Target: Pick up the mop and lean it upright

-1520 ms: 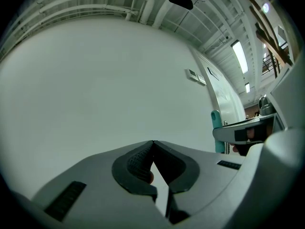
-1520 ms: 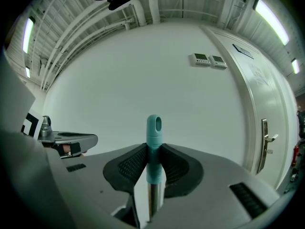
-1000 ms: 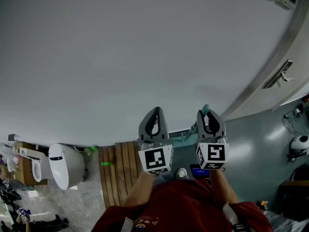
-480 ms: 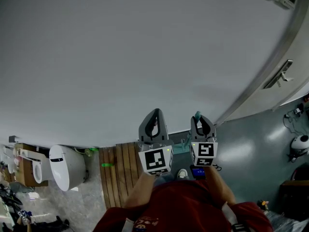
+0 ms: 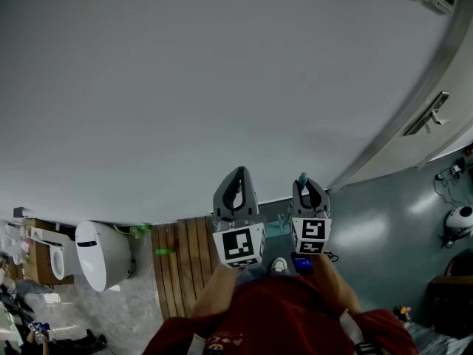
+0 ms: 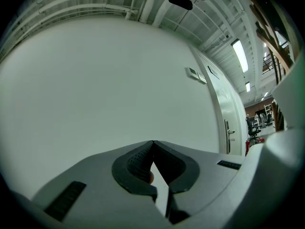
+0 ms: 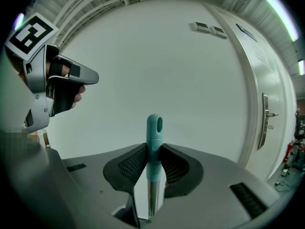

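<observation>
The right gripper (image 7: 153,149) has sunk a little over the last second: in the head view its marker cube sits lower and nearer the person's body than before, and the drop has nearly stopped. Its jaws are set narrow and clamp the mop (image 7: 153,128), a silver metal shaft ending in a teal plastic grip with a hanging hole, just below that capped end. The shaft stands close to upright between the pads, its top poking above the right gripper (image 5: 303,183) in front of the plain white wall (image 5: 185,87).

The left gripper (image 6: 153,144) has not shifted; its jaws are closed together with nothing between them (only bare wall lies ahead of it), and it hangs level beside the other.

I judge the lowering to mean the mop's foot is being set down so the handle can tip onto the wall. Whether the top touches the wall yet, no view shows.
</observation>
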